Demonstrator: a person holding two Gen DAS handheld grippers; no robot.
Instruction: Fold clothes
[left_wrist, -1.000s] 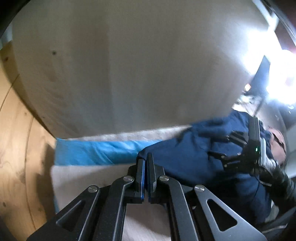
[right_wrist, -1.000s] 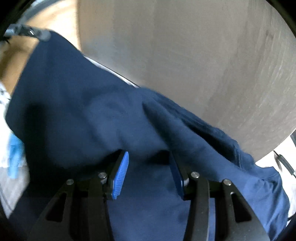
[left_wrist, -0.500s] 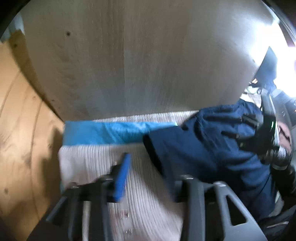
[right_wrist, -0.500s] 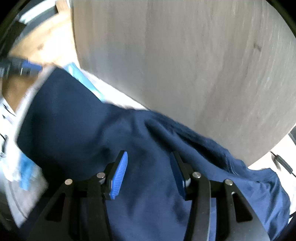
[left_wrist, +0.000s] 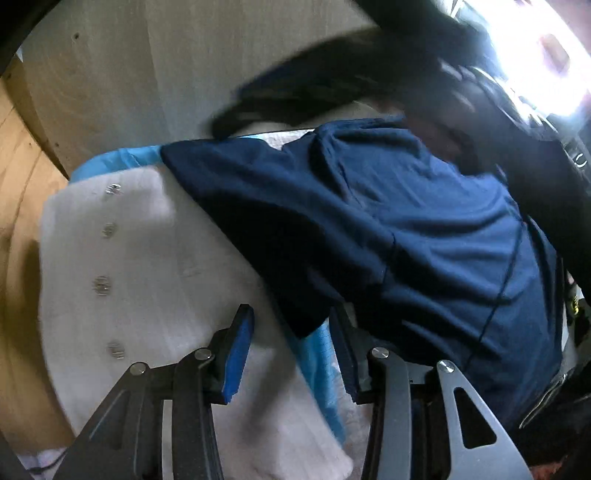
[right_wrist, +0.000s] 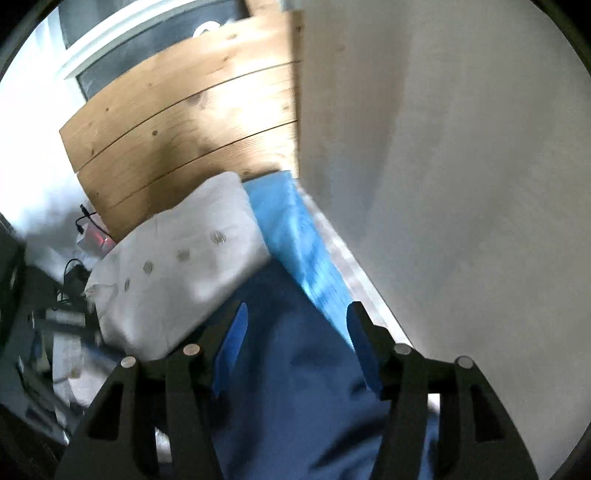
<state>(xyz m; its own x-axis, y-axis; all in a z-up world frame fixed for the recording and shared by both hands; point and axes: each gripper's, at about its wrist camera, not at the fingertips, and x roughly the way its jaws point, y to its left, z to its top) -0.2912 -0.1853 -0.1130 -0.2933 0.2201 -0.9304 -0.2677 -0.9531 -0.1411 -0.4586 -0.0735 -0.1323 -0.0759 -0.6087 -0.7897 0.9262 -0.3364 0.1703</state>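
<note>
A navy blue garment lies spread over a white buttoned pillow and a light blue cloth. My left gripper is open and empty, its jaws either side of the garment's near corner without holding it. In the right wrist view my right gripper is open above the navy garment, gripping nothing. The white pillow and light blue cloth lie beyond it.
A pale wall stands close on the right. A wooden plank headboard stands behind the pillow. Cables and clutter lie at the left. A blurred dark shape crosses above the garment in the left wrist view.
My left gripper opened and let go of the navy garment's edge, which now lies flat. My right gripper swung left and up off the garment, still open.
</note>
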